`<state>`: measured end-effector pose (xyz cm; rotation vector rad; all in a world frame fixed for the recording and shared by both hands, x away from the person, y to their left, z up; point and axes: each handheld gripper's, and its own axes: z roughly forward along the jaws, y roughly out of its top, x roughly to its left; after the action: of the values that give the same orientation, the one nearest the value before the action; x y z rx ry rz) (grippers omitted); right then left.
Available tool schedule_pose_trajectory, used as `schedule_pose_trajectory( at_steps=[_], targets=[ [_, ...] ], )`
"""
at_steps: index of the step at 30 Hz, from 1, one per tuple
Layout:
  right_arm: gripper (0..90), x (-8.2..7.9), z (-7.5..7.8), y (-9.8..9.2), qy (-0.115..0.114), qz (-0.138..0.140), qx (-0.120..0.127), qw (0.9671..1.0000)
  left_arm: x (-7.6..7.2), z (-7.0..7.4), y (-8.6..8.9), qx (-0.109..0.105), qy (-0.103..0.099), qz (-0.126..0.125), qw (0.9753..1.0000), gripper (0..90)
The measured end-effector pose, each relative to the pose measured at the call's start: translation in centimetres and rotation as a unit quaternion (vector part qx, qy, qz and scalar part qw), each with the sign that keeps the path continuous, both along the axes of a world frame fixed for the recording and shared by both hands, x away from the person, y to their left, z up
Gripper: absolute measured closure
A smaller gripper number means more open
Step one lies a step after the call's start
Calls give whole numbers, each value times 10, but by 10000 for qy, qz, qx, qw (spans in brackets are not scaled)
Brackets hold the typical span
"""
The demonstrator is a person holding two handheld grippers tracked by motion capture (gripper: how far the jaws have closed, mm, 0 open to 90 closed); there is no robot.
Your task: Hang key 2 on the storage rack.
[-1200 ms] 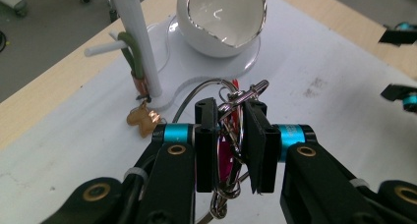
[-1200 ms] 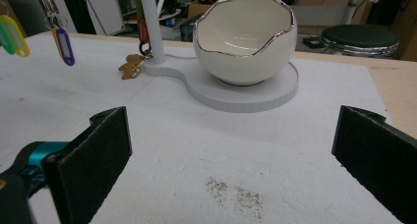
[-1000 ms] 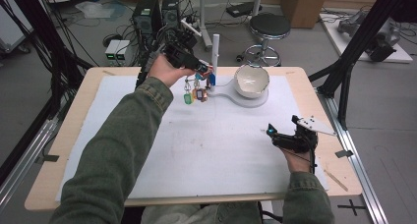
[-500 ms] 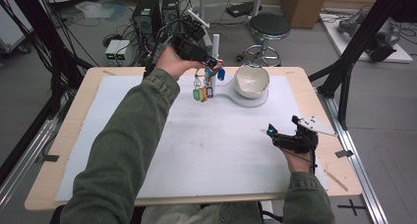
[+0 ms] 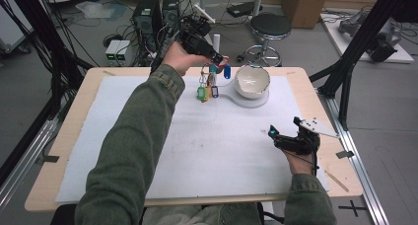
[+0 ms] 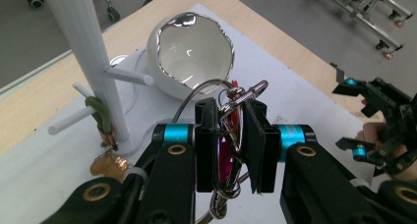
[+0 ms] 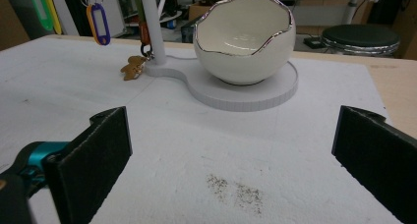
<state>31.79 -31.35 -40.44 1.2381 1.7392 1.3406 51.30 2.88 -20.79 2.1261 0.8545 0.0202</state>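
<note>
1. Lifted and carried back toward the far edge of the counter (image 5: 64, 136) over the last second, the left hand-held gripper (image 6: 231, 135) now hangs above the white post stand with side pegs (image 6: 93, 71), and the bunch of keys it carries has come up off the mat with it.
2. Its jaws are clamped on a metal key ring bunch with wire loops and a screw-lock link (image 6: 236, 98); in the high view coloured plastic tags in green, orange, purple and blue (image 5: 209, 89) dangle under that hand, just beside the post.
3. The right hand-held gripper (image 7: 231, 165) rests low near the right side of the counter, jaws spread wide with nothing between them, well apart from the stand.
4. A white cracked-egg ceramic bowl with a silvery rim (image 5: 252, 81) sits on the round end of the flat white base (image 7: 275, 94), just beside the post. A small gold charm on a brown strap (image 7: 132, 67) already hangs low on the post.
5. Risk, as I judge it: the loops are pinched narrowly, so a tilt could let the bunch slip; swinging tags could snag a peg or knock the bowl, which looks light and easy to tip.
6. Room: the white mat (image 5: 197, 151) in front of the stand is bare and wide; behind the post the counter ends quickly, so any drop there goes to the floor.
</note>
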Motion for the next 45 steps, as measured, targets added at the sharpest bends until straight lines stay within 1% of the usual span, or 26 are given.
schedule_pose_trajectory(
  at_steps=[1,2,3,4,5,6,7,8,10,12,15,16,17,19,22,23,28,32,36,40,41,43,44,45],
  targets=[
    [6,0,0,0,7,-2,8,10000,3,0,1,-52,-10,12,10000,762],
    [6,0,0,-1,1,-10,2,10000,6,-1,2,-147,13,39,9999,762],
    [6,-1,-1,-1,7,-8,23,10000,10,-1,3,-196,31,52,9998,762],
    [6,-1,-1,-2,10,-2,27,10000,14,-2,4,-258,29,104,9996,762],
    [6,-1,-1,-2,24,4,19,10000,18,-4,4,-277,39,162,9995,762],
    [6,-1,-2,-2,62,-3,37,10000,21,-5,4,-267,37,207,9994,762],
    [6,-2,-2,-2,43,1,22,10000,24,-7,4,-256,34,269,9993,762],
    [6,-2,-2,-3,16,1,-1,10000,27,-9,4,-239,25,283,9993,762],
    [6,-4,-2,-4,44,-8,8,10000,32,-11,5,-268,32,301,9992,762],
    [6,-5,-2,-6,34,-51,16,10000,35,-13,5,-224,9,339,9992,762],
    [6,-7,-1,-8,55,-90,97,9999,38,-17,5,-195,-40,417,9989,762],
    [6,-7,-1,-8,35,-85,71,9999,38,-19,5,-159,-60,429,9989,762],
    [6,-7,-2,-9,24,-82,51,10000,39,-19,5,-199,-72,439,9988,761],
    [6,-8,-2,-9,43,-94,55,9999,41,-19,6,-245,-110,538,9982,761],
    [6,-8,-2,-10,51,-95,57,9999,45,-21,11,-440,-17,566,9974,760],
    [6,-9,-2,-10,62,-101,57,9999,46,-22,12,-468,3,556,9974,761],
    [6,-8,-2,-10,52,-102,31,9999,48,-21,15,-658,5,592,9961,759],
    [6,-7,-3,-10,46,-80,-7,10000,49,-21,18,-612,-36,689,9957,756],
    [6,-7,-3,-9,61,-81,3,9999,50,-23,17,-563,-101,822,9950,751],
    [6,-7,-2,-10,69,-79,-4,9999,50,-31,15,-427,-67,905,9950,748],
    [6,-7,-2,-10,80,-80,8,9999,50,-32,16,-367,-49,963,9947,745],
    [6,-7,-3,-10,78,-78,-5,9999,49,-34,18,-229,-60,1011,9946,710],
    [6,-7,-3,-10,78,-76,-5,9999,49,-35,19,-123,-59,1070,9942,667],
    [6,-7,-3,-10,79,-76,-4,9999,49,-36,20,-79,-15,1072,9942,607]
  ],
)
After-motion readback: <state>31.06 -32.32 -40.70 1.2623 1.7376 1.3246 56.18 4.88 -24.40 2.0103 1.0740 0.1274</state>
